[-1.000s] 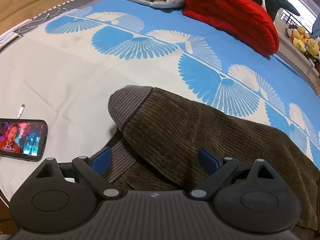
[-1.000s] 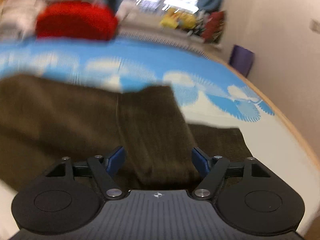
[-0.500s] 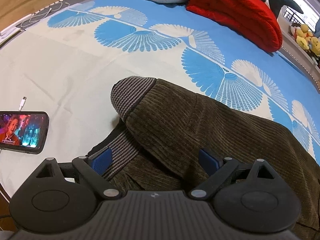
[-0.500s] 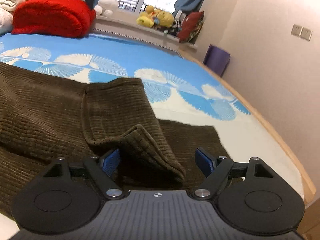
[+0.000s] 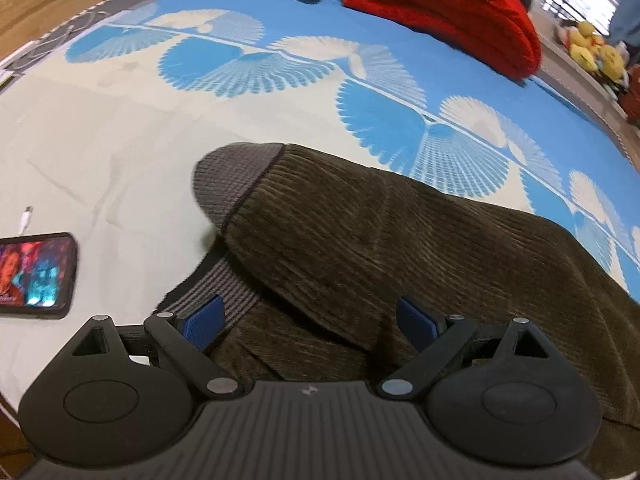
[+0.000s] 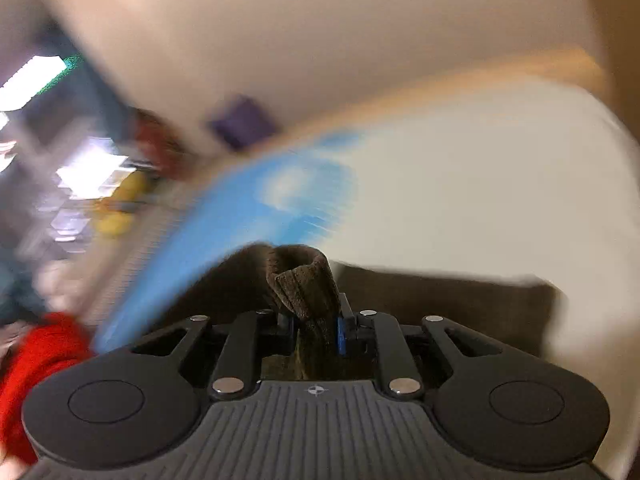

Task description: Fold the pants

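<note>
Right gripper (image 6: 316,326) clamped on pants (image 5: 400,248) hem; left gripper (image 5: 310,320) fingers apart at 6 o'clock; carry hem level toward waistband.

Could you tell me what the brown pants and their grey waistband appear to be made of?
The pants look like matte brown corduroy: fine parallel ribs run across the soft, slumping cloth. The waistband looks like grey ribbed knit, likely elastic, with fine dark stripes. The exact fibre cannot be told.
</note>
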`<action>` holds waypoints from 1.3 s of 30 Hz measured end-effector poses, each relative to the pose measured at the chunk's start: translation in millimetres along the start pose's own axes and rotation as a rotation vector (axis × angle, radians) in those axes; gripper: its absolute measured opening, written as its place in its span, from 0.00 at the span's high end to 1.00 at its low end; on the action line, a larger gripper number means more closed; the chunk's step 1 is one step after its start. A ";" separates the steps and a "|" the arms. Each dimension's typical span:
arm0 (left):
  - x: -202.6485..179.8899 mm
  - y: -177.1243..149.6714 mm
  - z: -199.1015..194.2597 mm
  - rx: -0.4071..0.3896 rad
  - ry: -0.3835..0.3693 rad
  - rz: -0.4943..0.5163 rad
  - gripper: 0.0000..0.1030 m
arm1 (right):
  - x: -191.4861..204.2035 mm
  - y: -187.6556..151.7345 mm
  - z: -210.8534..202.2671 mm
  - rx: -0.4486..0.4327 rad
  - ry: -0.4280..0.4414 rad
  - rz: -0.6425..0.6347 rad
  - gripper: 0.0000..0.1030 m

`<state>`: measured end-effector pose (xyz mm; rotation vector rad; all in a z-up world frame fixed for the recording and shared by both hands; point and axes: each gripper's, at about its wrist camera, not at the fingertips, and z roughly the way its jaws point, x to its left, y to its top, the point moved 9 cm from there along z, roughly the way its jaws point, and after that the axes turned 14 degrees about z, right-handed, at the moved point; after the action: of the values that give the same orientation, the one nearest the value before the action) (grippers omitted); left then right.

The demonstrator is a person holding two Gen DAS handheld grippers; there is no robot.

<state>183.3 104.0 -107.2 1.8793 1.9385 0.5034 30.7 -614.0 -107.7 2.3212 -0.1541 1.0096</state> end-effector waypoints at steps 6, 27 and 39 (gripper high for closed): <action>-4.3 10.5 9.9 -0.020 -0.025 -0.049 0.07 | -38.3 -12.7 25.9 0.068 -0.144 0.065 0.82; -9.0 14.5 24.9 0.013 -0.044 -0.111 0.52 | -34.8 -25.8 28.5 0.203 -0.043 0.216 0.54; -10.8 28.8 14.2 0.032 -0.024 -0.090 0.88 | 2.1 -33.0 16.8 0.178 -0.015 0.070 0.92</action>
<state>215.5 94.0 -104.3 1.7988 2.0161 0.4233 53.6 -596.3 -130.9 2.4996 -0.1581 1.0800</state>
